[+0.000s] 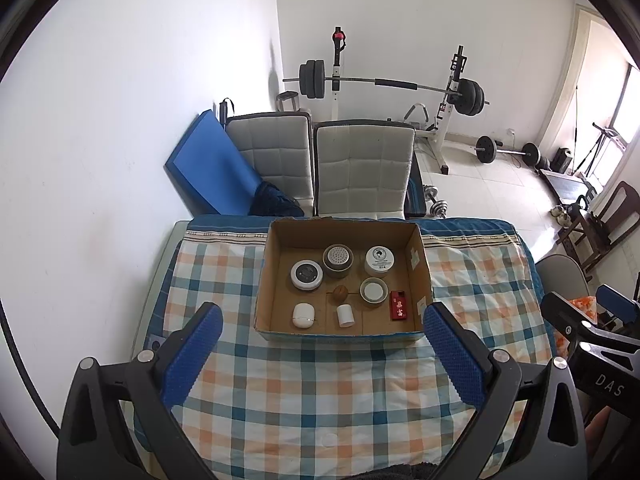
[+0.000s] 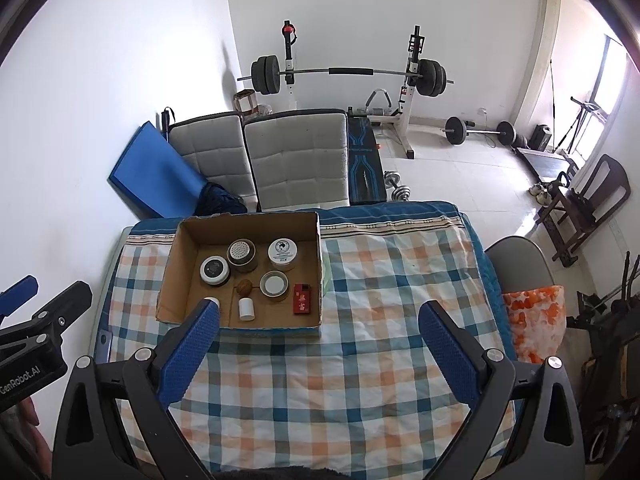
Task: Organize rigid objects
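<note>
Checked cloth (image 1: 320, 400) over desk, weight bench behind. Box (image 1: 418, 264) mid-desk holding jars, red pack (image 1: 398, 306), white cap (image 1: 345, 315). Left gripper (image 1: 322, 354) and right gripper (image 2: 320, 354) spread wide, empty. Likely light, stiff, slick; best pinched across sides.

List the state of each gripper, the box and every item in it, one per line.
left gripper: open, empty
right gripper: open, empty
cardboard box: open-topped, on the checked cloth
red pack: lying flat
white cylinder: upright
brown ball: resting on the box floor
white jar: lid on
</note>
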{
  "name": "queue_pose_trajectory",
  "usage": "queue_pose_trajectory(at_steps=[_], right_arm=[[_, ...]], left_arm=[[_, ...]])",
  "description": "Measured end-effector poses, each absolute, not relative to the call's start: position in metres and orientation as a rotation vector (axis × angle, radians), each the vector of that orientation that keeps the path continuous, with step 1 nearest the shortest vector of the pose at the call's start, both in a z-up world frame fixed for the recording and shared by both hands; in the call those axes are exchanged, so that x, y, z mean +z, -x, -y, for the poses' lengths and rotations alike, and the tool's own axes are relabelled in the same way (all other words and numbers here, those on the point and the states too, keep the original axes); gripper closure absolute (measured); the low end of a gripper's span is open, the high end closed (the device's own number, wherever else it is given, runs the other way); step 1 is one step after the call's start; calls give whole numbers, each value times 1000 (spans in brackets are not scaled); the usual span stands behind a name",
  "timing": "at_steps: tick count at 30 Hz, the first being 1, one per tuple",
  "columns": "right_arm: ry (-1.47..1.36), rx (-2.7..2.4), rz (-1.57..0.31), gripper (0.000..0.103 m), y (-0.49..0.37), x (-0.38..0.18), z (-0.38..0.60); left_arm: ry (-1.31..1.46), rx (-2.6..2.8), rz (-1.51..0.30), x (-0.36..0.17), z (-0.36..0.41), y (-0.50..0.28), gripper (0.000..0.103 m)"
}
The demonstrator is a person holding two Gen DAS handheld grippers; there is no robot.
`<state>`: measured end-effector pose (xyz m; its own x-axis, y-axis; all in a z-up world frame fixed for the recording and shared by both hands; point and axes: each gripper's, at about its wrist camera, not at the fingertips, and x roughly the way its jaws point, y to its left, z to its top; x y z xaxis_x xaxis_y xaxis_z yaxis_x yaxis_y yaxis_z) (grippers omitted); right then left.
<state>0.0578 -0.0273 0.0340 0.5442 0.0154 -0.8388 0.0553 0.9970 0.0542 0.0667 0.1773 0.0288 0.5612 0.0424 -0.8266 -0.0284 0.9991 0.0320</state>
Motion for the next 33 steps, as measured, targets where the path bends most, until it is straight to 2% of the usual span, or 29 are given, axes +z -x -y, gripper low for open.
queue_pose_trajectory(at_steps=[33], right_arm=[[-89, -77, -987, 2, -49, 37, 33]], left_arm=[[-20, 11, -990, 29, -173, -67, 0]])
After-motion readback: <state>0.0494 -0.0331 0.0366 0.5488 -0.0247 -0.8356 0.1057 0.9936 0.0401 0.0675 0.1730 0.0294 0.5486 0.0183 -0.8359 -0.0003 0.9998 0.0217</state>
